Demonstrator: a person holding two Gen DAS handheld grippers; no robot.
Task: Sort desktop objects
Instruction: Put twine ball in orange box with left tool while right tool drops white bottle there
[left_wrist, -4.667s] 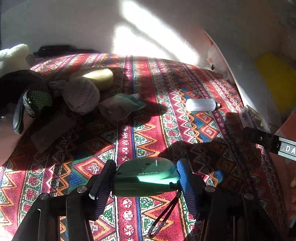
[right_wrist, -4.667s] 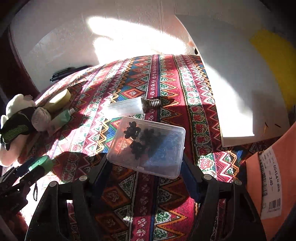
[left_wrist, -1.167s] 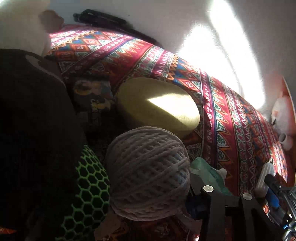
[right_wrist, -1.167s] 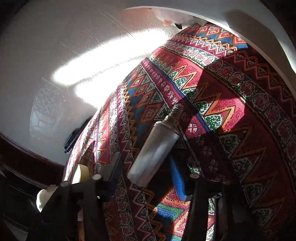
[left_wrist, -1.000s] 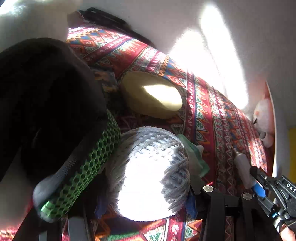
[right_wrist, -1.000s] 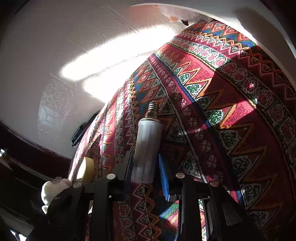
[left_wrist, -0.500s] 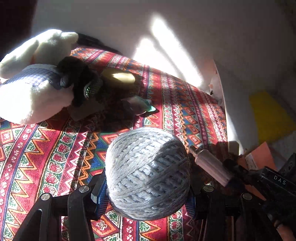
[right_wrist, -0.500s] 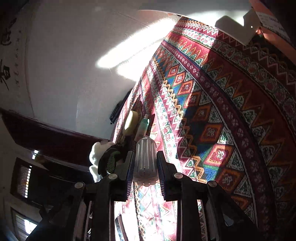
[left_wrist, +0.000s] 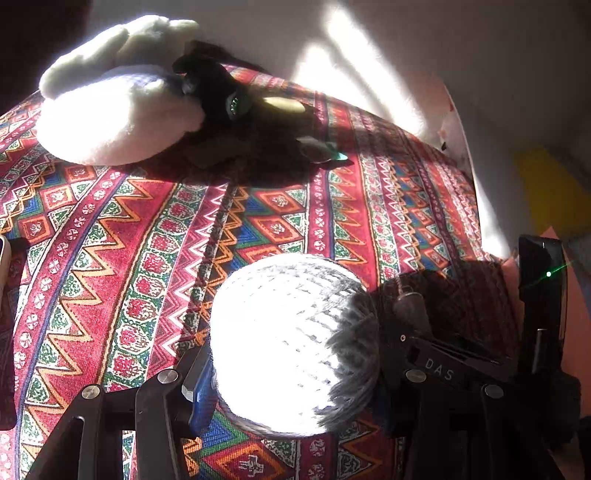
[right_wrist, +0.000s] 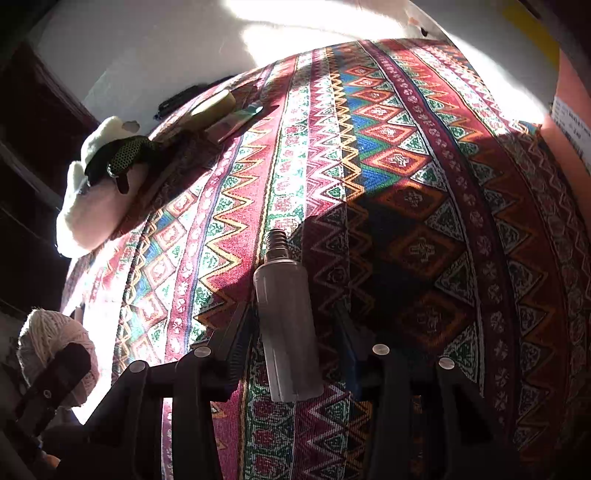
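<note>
The patterned cloth (left_wrist: 155, 236) covers the whole desk, half in hard sunlight, half in shadow. Up at its far left corner the plush toy (left_wrist: 110, 114) lies with a black and green glove (left_wrist: 218, 94) draped against it, and just beside them sit a yellow disc (left_wrist: 284, 105) and a green tube (left_wrist: 321, 153). That heap looks thinner than it was a few seconds back, when the yarn sat in the middle of it.

The yarn ball (left_wrist: 291, 343) is now well clear of that corner, carried toward the near edge of the desk. The left gripper (left_wrist: 291, 373) holds it, blue pads pressed into both sides of the ball, jaws at a middling width set by the ball itself.

The bulb (right_wrist: 286, 325) has travelled too: a second ago it was pinched and lifted over the cloth, and now it lies lengthwise between the fingers of the right gripper (right_wrist: 291, 347), screw cap pointing away. Those jaws are opening; I see a gap on the right side of the bulb, so the pads no longer squeeze it. It appears to rest on the cloth, though I cannot be sure.

My read: the bulb has just been set down in the near right part of the desk, close to where the yarn is headed. If so, the yarn's release is likely next, and a round ball on cloth may roll.
</note>
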